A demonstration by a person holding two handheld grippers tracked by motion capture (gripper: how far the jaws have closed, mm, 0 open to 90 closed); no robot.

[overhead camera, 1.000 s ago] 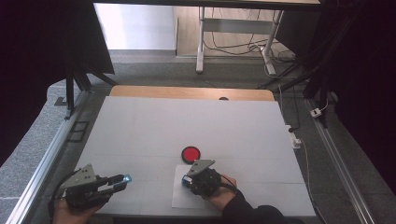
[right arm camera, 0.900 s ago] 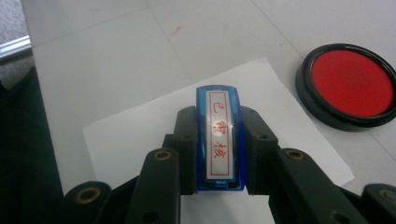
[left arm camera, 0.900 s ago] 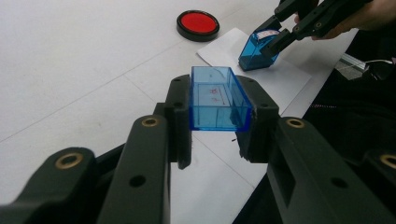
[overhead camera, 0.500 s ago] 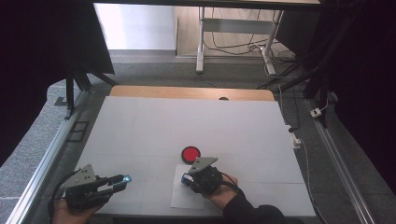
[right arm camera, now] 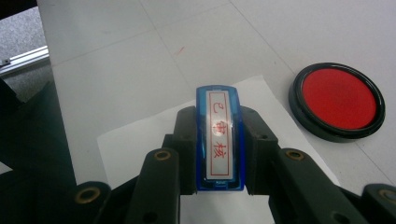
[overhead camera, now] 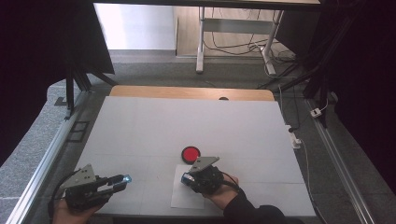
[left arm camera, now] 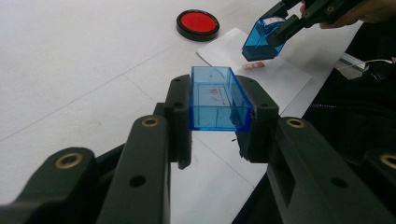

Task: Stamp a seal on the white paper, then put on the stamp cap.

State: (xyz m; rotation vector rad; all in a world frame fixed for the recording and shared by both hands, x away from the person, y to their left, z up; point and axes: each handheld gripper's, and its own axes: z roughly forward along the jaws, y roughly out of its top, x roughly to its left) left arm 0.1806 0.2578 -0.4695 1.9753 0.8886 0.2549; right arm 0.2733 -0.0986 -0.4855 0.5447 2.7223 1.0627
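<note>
On the white table (overhead camera: 140,126) in the high view, left gripper (overhead camera: 122,178) rests at the near left corner, jaws clamped on a small blue stamp cap (overhead camera: 125,178), parked well apart from the work, probably to keep it out of the way. Right gripper (overhead camera: 187,178) sits over the sheet of paper (overhead camera: 184,198), jaws closed on the blue stamp (overhead camera: 188,178); red ink pad (overhead camera: 190,153) just beyond the paper, close for re-inking

Left gripper view: jaws grip the stamp cap (left arm camera: 217,98) by its long sides, open end facing away, held off the table. Farther off, the stamp (left arm camera: 261,37) hangs tilted above the paper (left arm camera: 280,79), a red imprint (left arm camera: 253,66) right under it, so it looks just lifted off or about to press. Ink pad (left arm camera: 198,23) beside the paper's far corner

Right gripper view: jaws squeeze the stamp (right arm camera: 219,140) on both flat sides, label with red characters facing the camera, paper (right arm camera: 135,149) below, ink pad (right arm camera: 338,100) open, near on the right
</note>
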